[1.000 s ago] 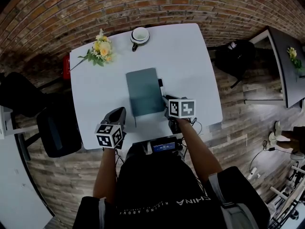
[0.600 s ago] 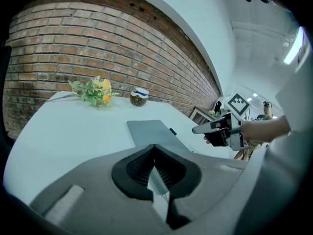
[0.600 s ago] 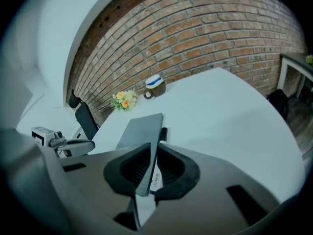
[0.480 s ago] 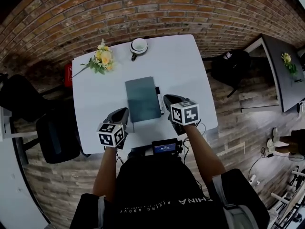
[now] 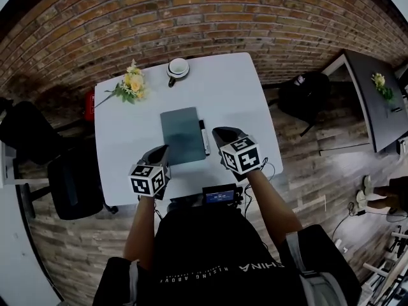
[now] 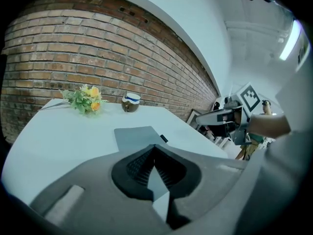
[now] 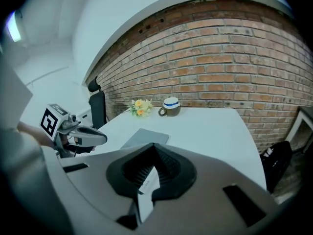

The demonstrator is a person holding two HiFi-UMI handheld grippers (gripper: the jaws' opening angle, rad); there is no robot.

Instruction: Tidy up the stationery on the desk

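— While our right claw (image 7: 153, 153) hangs over the near part of the table (image 5: 121, 126), how do its jaws stand?

— They have just been closing and now meet pad to pad, with nothing off the desk pinched. A pale strip shows low in the gap, and we cannot tell what it is. Our left claw (image 6: 154, 153) is pressed together too, held above the tabletop.

— Where do we see the stationery?

— The notebook (image 5: 183, 136) lies flat and closed in the middle of the table, its near end between our two claws. Its long axis runs from our edge toward the brick wall (image 5: 191, 18), with the far end leaning slightly to our left. The pen (image 5: 204, 138) lies along the notebook's right edge, parallel to it, just beside the right claw's tip. We cannot make out which end is its point.

— And room to move?

— We have bare tabletop left and right of the notebook, and more beyond it. The flowers (image 5: 131, 83) at the far left corner and the cup (image 5: 178, 67) at the far edge stand well apart from the notebook. A black chair (image 5: 76, 183) sits off the table's left edge.
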